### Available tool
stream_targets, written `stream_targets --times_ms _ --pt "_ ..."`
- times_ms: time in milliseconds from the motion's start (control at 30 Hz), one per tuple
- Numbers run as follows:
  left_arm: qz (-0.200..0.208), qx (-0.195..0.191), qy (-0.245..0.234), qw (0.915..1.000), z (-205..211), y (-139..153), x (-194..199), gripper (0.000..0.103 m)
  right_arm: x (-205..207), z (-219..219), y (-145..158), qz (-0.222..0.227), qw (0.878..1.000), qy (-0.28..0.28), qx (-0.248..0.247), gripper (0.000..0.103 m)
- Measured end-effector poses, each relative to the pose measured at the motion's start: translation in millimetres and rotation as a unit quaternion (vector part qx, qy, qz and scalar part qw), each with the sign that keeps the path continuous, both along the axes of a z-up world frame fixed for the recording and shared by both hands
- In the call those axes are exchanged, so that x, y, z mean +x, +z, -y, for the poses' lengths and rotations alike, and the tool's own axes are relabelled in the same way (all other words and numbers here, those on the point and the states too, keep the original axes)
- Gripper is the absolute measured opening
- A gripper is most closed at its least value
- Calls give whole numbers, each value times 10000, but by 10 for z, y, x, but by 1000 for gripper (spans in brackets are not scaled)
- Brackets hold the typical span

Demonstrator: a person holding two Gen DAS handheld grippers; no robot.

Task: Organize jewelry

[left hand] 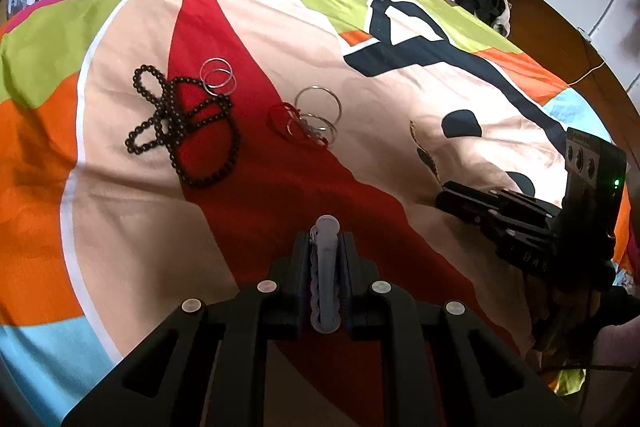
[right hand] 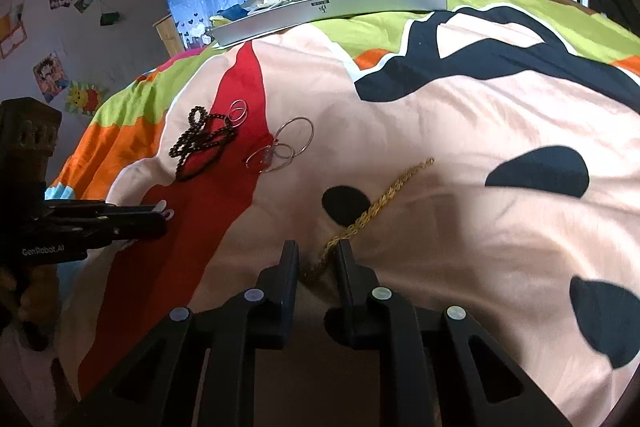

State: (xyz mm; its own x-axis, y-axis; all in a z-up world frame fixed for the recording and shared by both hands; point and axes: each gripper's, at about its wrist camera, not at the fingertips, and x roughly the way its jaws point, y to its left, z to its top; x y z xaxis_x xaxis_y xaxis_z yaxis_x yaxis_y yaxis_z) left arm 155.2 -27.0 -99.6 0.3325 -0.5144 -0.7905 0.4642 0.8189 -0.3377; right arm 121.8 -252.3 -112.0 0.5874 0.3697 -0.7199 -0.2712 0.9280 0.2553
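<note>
The left gripper (left hand: 326,259) is clamped on a pale scalloped hair clip (left hand: 325,267), while the part-open right gripper (right hand: 318,259) straddles the limp, slippery gold chain (right hand: 384,203) on the bedspread (right hand: 440,131), best pinched mid-length.

Patchwork-coloured bedspread (right hand: 460,115) under black beads (left hand: 188,123), silver hoops (left hand: 318,107) (loose), gold chain (right hand: 384,203)

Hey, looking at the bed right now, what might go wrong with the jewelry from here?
1. The right gripper has open jaws around one end of the braided gold chain; closing could pinch the soft colourful bedspread too.
2. The left gripper grips a pale grey scalloped hair clip narrowly; it might slip.
3. The thin silver hoops overlap a red piece, so lifting one may drag others.
</note>
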Motion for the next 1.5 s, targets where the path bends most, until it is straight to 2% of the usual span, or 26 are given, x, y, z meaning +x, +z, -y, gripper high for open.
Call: stream_targets --times_ms 67,200,367,467,800,1067,1133,1300,1500 --pt "-30 1 -11 10000 18 -1 -24 11 -42 -5 -1 -6 10000 -11 41 18" --pt "-57 51 -75 9999 76 -8 -95 11 -96 -15 0 -79 9997 49 221 6" --pt "-34 166 -168 9997 162 -33 -152 11 -156 -101 -5 -26 9999 89 39 6" --pt "29 201 -160 9997 172 -35 -171 11 -148 -38 43 -19 9998 -62 181 6" --pt "-6 86 81 9999 108 -54 -109 11 114 43 73 -132 9993 -336 124 36" --pt "-70 19 117 9999 90 -59 -88 11 314 20 -73 -431 9973 -595 -68 36" --pt "-83 4 113 9999 88 -61 -81 11 318 19 -83 -458 9971 -599 -68 34" --pt "-108 -13 107 9999 95 -64 -60 11 208 -32 -73 -378 9978 -526 -163 22" --pt "-84 14 97 9999 103 -60 -66 11 68 -24 -18 -281 9980 -558 -17 9"
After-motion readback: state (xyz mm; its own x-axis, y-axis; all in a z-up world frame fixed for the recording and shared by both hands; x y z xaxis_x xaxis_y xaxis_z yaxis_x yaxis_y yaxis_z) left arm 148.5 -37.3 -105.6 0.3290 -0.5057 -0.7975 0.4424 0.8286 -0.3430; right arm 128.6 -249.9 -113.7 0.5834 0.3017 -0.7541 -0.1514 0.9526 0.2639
